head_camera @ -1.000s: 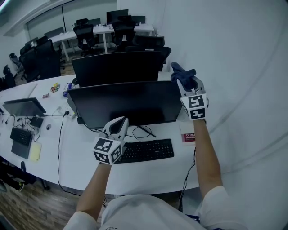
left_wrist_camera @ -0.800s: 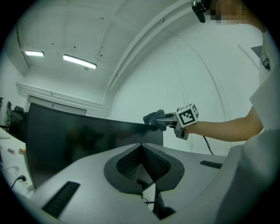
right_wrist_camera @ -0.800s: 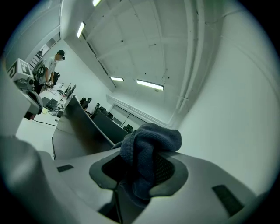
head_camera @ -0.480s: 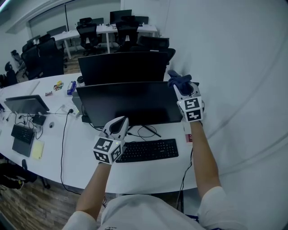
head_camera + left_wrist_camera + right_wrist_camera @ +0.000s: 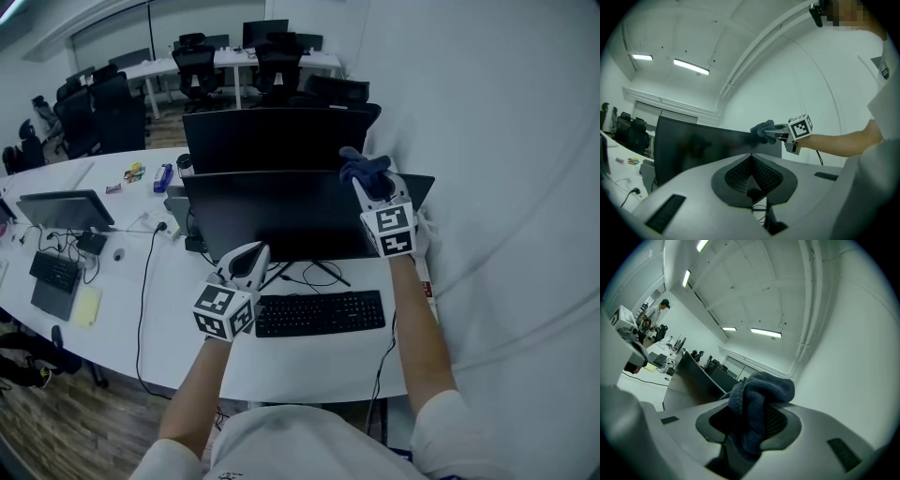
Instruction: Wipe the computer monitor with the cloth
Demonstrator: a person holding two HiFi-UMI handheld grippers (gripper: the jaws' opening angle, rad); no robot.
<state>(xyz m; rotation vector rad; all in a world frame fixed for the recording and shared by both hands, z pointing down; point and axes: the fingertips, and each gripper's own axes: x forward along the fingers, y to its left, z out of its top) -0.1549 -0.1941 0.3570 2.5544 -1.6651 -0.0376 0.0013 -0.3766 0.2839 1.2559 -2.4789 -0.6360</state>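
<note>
Head view, monitor [image 5: 281, 216]: dark screen standing on the white desk [image 5: 187, 328], with a second monitor [image 5: 272, 136] just behind it
Head view, cloth [image 5: 362, 167]: dark blue and bunched, at the monitor's top edge near its right corner
Head view, right gripper [image 5: 371, 189]: raised at the monitor's upper right, with the cloth at its tips
Head view, left gripper [image 5: 247, 257]: low in front of the monitor's bottom edge, left of its middle, apart from the screen
Head view, keyboard [image 5: 319, 313]: black, lying on the desk just in front of the monitor
Left gripper view, left gripper: jaws pressed together with nothing between them, aimed up across the monitor's face
Left gripper view, cloth: at the monitor's top edge, carried by the right gripper
Right gripper view, right gripper: jaws pinching the cloth, which bulges out above them and hangs down between them
Right gripper view, monitor: its top edge runs away to the left, below the cloth
</note>
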